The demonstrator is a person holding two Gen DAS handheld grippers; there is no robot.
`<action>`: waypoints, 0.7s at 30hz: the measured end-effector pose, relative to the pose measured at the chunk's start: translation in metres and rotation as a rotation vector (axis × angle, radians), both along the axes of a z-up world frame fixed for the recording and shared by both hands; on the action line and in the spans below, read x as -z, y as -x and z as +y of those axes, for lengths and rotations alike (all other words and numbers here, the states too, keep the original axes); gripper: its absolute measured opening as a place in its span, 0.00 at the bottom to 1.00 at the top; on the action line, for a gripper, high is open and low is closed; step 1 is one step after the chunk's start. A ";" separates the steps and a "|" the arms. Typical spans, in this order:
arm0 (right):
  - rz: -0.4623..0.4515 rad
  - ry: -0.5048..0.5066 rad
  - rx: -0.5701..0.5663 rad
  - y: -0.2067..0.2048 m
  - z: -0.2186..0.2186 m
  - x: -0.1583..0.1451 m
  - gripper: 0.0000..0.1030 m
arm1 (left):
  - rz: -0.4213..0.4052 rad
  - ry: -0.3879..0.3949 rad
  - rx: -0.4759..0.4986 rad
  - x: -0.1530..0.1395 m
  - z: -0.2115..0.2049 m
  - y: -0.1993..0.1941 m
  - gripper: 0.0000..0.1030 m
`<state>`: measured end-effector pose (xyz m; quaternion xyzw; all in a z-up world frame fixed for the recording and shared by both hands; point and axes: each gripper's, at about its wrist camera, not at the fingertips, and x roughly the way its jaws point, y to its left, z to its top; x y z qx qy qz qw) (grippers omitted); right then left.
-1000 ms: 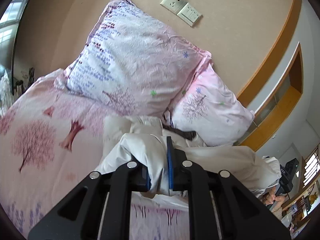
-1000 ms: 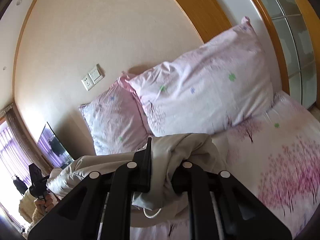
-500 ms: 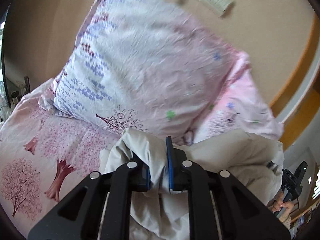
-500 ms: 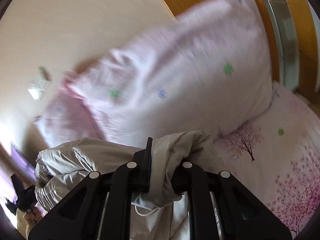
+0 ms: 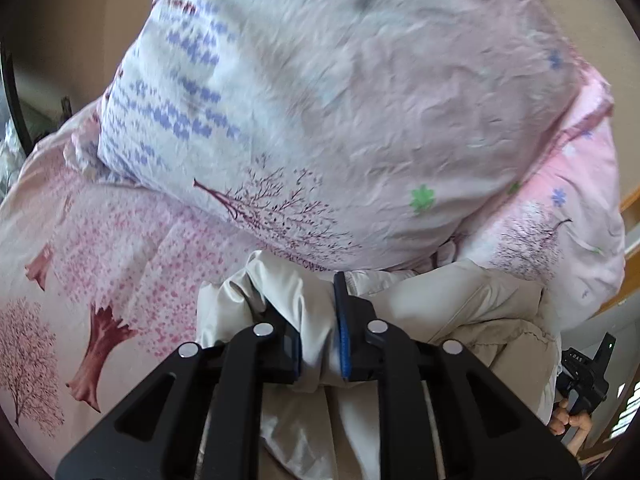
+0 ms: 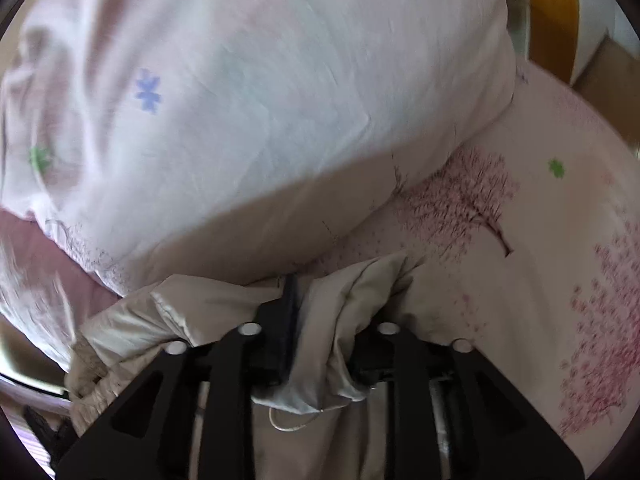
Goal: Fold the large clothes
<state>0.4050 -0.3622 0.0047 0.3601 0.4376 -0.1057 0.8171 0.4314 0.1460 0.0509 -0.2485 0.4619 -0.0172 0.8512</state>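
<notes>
A beige puffy jacket (image 5: 460,312) lies bunched on the bed just below the pillows. My left gripper (image 5: 316,320) is shut on a thick fold of its edge, close to the nearest pillow. In the right wrist view the same jacket (image 6: 192,312) shows, and my right gripper (image 6: 320,320) is shut on another fold of it, with a thin white cord hanging below the fingers. Most of the jacket is hidden under the grippers.
Two pink-and-white pillows (image 5: 340,100) with tree prints lean against the wall directly ahead; one fills the right wrist view (image 6: 240,100). The pink tree-print bedsheet (image 5: 80,260) spreads left, and right in the right wrist view (image 6: 540,280). Wooden trim (image 6: 552,8) stands far right.
Both grippers have carried the jacket forward toward the pillows, which now fill the views. The wall and its switches have dropped out of sight. Both grips stay shut.
</notes>
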 end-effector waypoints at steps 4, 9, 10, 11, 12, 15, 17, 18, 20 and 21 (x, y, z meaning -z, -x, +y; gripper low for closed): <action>-0.091 -0.130 0.012 0.007 -0.014 0.002 0.61 | 0.009 0.103 -0.024 0.011 0.009 -0.003 0.29; -0.222 -0.209 0.029 0.026 -0.033 -0.005 0.67 | -0.045 0.267 -0.055 0.013 0.027 0.001 0.65; -0.243 -0.208 0.029 0.030 -0.035 -0.007 0.67 | -0.065 0.283 -0.060 0.011 0.031 0.003 0.78; -0.260 -0.198 0.034 0.035 -0.037 -0.010 0.67 | -0.089 0.284 -0.066 0.008 0.034 0.006 0.85; -0.279 -0.176 0.044 0.040 -0.039 -0.015 0.68 | -0.119 0.267 -0.080 0.002 0.037 0.010 0.86; -0.354 -0.063 0.055 0.061 -0.036 -0.035 0.68 | -0.188 0.253 -0.072 -0.015 0.045 0.025 0.87; -0.393 0.048 0.007 0.073 -0.021 -0.053 0.66 | -0.224 0.201 -0.056 -0.028 0.046 0.037 0.87; -0.413 0.115 -0.045 0.079 -0.007 -0.063 0.59 | -0.241 0.167 -0.039 -0.033 0.042 0.045 0.87; -0.425 0.224 -0.179 0.085 0.024 -0.074 0.48 | -0.270 0.096 0.003 -0.043 0.030 0.062 0.87; -0.424 0.279 -0.265 0.087 0.048 -0.079 0.39 | -0.291 0.055 0.039 -0.048 0.019 0.073 0.87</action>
